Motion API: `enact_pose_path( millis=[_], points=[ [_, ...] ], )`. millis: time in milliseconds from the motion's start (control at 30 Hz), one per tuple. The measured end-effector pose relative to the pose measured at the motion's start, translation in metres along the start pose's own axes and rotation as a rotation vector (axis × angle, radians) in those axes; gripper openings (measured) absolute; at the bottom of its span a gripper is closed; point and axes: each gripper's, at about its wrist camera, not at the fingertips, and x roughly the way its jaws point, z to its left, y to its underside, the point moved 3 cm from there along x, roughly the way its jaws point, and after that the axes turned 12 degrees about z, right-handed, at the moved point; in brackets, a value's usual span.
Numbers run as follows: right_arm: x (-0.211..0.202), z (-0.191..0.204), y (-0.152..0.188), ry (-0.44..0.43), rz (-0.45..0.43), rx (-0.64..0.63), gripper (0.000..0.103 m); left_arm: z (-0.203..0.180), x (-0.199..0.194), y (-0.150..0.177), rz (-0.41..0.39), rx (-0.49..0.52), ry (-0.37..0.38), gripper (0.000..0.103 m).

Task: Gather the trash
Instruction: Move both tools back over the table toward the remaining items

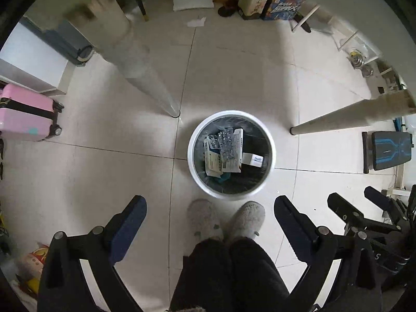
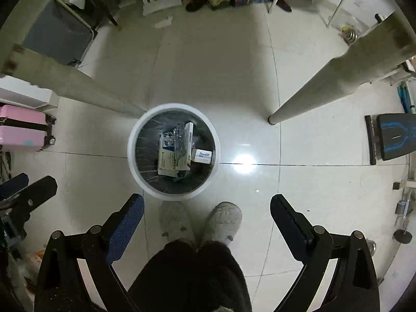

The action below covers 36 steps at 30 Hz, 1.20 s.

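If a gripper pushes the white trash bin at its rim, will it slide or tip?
The trash bin probably slides, since the tiled floor looks glossy. It seems light, holding only cartons and blister packs. A high push might tip it.

glossy tiled floor (image 2: 234,91) with glare; white smooth plastic bin (image 2: 134,161), crinkly clear liner; printed cardboard boxes (image 2: 169,161), foil blister pack (image 1: 227,144); fuzzy cloth slippers (image 2: 223,221); glossy pink suitcase (image 1: 26,114).

Black grippers, blue pads, dark trousers, pale slippers.
Each gripper, left (image 1: 210,208) and right (image 2: 207,205), has black angular arms with round silver screws and blue pads (image 1: 129,230). The person wears dark trousers (image 1: 228,273) and fuzzy grey-white slippers (image 1: 247,218).
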Motion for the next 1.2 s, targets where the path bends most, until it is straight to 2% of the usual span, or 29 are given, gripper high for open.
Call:
enact_pose_path(
  millis=[500, 633, 733, 867, 1000, 1100, 1200],
  points=[
    [-0.211, 0.021, 0.058, -0.043, -0.071, -0.023, 0.099, 0.0, -0.147, 0.039, -0.079, 0.028, 0.024, 0.1],
    [-0.26, 0.023, 0.061, -0.088, -0.095, 0.0, 0.099, 0.002, -0.187, 0.035, -0.117, 0.01, -0.007, 0.1],
    [-0.297, 0.023, 0.052, -0.138, -0.124, 0.025, 0.099, -0.001, -0.217, 0.02, -0.168, -0.003, -0.002, 0.1],
    [-0.339, 0.021, 0.015, -0.193, -0.16, 0.043, 0.099, -0.009, -0.26, -0.016, -0.262, -0.022, -0.04, 0.1],
    [-0.368, 0.012, -0.045, -0.198, -0.19, 0.051, 0.099, -0.026, -0.287, -0.071, -0.324, -0.029, -0.057, 0.103],
    [-0.392, -0.01, -0.107, -0.166, -0.229, 0.044, 0.099, -0.043, -0.303, -0.123, -0.344, -0.047, -0.049, 0.103],
    [-0.413, -0.043, -0.182, -0.144, -0.263, 0.059, 0.099, -0.064, -0.317, -0.182, -0.35, -0.083, -0.061, 0.103]
  ],
)
